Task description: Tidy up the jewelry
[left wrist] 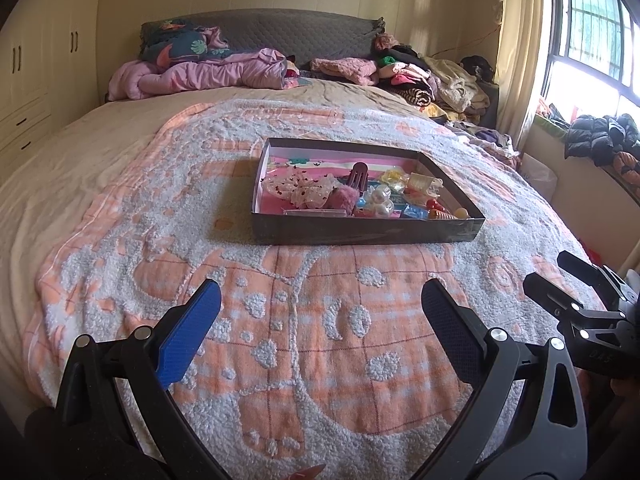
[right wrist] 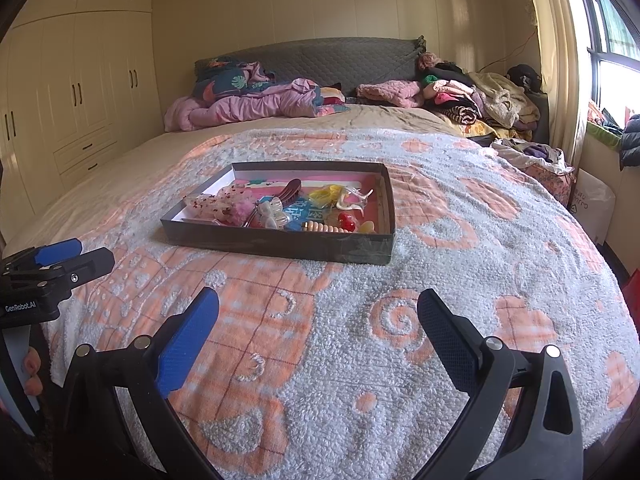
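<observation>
Nearest, the left gripper [left wrist: 320,320] and the right gripper [right wrist: 318,320] hang over the blanket [left wrist: 320,360] with jaws spread wide, both empty. Beyond them a shallow dark box [left wrist: 360,234] sits on the blanket, well apart from both. Inside lie the hair pieces: a lace bow [left wrist: 304,190], a maroon clip [left wrist: 357,176], pearl beads [left wrist: 380,200]. Farther back, pink bedding [left wrist: 200,74] and piled clothes [left wrist: 420,76] lie against the headboard [left wrist: 280,30].

I count one dark shallow box [left wrist: 360,232] on one orange-and-white blanket [left wrist: 280,340]. Inside it: one maroon hair claw [right wrist: 290,191], one pink fluffy piece [left wrist: 342,199], one sheer spotted bow [left wrist: 304,188], and a jumble of small bright clips I cannot count.
</observation>
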The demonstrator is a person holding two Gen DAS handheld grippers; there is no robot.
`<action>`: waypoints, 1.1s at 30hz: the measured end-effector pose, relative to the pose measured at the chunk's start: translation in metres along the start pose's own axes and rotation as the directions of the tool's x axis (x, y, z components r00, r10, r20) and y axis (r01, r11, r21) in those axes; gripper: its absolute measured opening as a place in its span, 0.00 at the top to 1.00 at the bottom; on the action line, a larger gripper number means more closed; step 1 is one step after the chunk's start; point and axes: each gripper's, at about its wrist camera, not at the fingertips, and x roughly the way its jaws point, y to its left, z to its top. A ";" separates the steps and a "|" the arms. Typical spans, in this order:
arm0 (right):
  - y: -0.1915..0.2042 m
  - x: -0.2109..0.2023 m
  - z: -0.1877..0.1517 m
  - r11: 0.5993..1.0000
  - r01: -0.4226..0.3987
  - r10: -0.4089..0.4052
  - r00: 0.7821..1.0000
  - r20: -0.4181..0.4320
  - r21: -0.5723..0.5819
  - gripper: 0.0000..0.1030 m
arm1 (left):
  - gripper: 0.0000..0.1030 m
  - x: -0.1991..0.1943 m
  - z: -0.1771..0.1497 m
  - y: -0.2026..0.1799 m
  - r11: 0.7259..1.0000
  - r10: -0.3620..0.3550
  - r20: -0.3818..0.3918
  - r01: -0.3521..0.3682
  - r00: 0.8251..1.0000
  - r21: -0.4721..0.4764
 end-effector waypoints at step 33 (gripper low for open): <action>0.001 0.000 0.000 1.000 0.000 0.000 1.000 0.001 -0.001 0.06 | 0.11 -0.002 0.004 0.001 1.000 0.016 0.011 -0.016 1.000 0.006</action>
